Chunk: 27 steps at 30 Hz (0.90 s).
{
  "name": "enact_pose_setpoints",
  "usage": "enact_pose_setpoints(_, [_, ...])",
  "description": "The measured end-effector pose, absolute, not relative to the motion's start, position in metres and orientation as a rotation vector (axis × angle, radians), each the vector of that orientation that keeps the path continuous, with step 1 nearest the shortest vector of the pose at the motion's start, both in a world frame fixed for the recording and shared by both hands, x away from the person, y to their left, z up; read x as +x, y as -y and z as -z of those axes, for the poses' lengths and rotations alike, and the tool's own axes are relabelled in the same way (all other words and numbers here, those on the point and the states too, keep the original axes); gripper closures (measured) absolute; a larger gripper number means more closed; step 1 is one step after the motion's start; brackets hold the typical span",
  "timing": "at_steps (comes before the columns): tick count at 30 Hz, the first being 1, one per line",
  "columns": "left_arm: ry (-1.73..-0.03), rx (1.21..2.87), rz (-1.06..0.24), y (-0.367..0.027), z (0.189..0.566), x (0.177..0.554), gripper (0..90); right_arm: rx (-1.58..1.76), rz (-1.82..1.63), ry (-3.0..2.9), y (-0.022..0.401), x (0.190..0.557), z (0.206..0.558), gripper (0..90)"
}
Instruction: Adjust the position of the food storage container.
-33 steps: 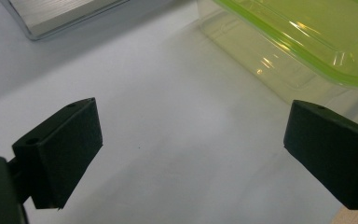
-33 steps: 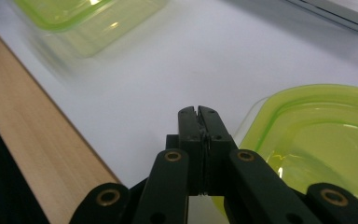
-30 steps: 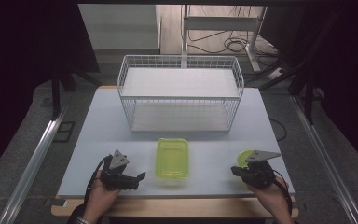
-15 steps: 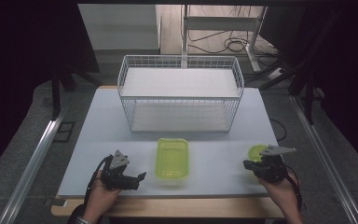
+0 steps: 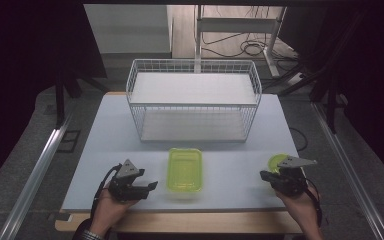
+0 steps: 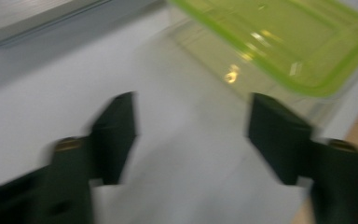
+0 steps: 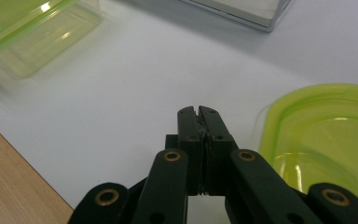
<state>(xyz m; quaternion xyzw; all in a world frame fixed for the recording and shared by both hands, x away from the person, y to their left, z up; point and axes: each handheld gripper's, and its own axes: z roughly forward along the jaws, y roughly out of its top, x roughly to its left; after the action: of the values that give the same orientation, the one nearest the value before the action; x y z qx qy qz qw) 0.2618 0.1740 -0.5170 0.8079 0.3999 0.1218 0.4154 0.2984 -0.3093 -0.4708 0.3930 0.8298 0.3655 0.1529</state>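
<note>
My right gripper [image 5: 269, 176] has slid outward along the near edge since a second ago and now sits just beside the green lid [image 5: 278, 161]; my left gripper [image 5: 150, 187] holds its spot, its jaws having just been closing with nothing between them. They now stand partly apart over bare table [image 5: 230, 170], box [image 5: 184, 169] just ahead to the right. Right jaws are clenched flat together, empty; in the right gripper view the lid [image 7: 326, 135] lies just right of the tips [image 7: 198, 111].

Step in hand, I judge: pick up the lid, then fit it on the box. I'd open the right jaws first, come at the lid's rim low, pinch one edge, not the middle. Left could steady the box wall [image 6: 279, 42]; that view is blurred, so contact there is unclear, probably none.

Basket [image 5: 195, 102] stands well behind, out of the way. The path from lid to box looks open.
</note>
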Motion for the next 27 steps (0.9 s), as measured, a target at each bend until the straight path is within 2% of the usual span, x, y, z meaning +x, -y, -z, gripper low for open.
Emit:
enact_pose_setpoints(2, [-1.000, 2.031, -0.289, -0.173, 0.518, 0.264, 56.5, 1.123, -1.050, -2.383, 0.308, 0.298, 0.471, 87.5])
enact_pose_setpoints(3, [-0.984, 2.053, -0.275, -0.170, 0.519, 0.267, 56.5, 1.119, -1.051, -2.384, 0.307, 0.298, 0.471, 87.4])
enact_pose_setpoints(5, [-0.939, 2.116, -0.238, -0.159, 0.523, 0.274, 75.9, 1.111, -1.055, -2.395, 0.302, 0.297, 0.472, 87.2])
enact_pose_setpoints(8, [-0.884, 2.199, -0.222, -0.141, 0.527, 0.278, 84.2, 1.093, -1.065, -2.404, 0.297, 0.295, 0.472, 87.0])
enact_pose_setpoints(12, [-0.840, 2.257, -0.213, -0.124, 0.529, 0.276, 87.0, 1.071, -1.063, -2.425, 0.290, 0.293, 0.473, 86.8])
enact_pose_setpoints(20, [-0.780, 2.261, -0.192, -0.105, 0.526, 0.269, 86.8, 1.055, -1.072, -2.447, 0.284, 0.292, 0.475, 86.5])
enact_pose_setpoints(27, [-0.678, 2.241, -0.178, -0.070, 0.524, 0.265, 86.3, 1.045, -1.080, -2.474, 0.275, 0.291, 0.479, 86.7])
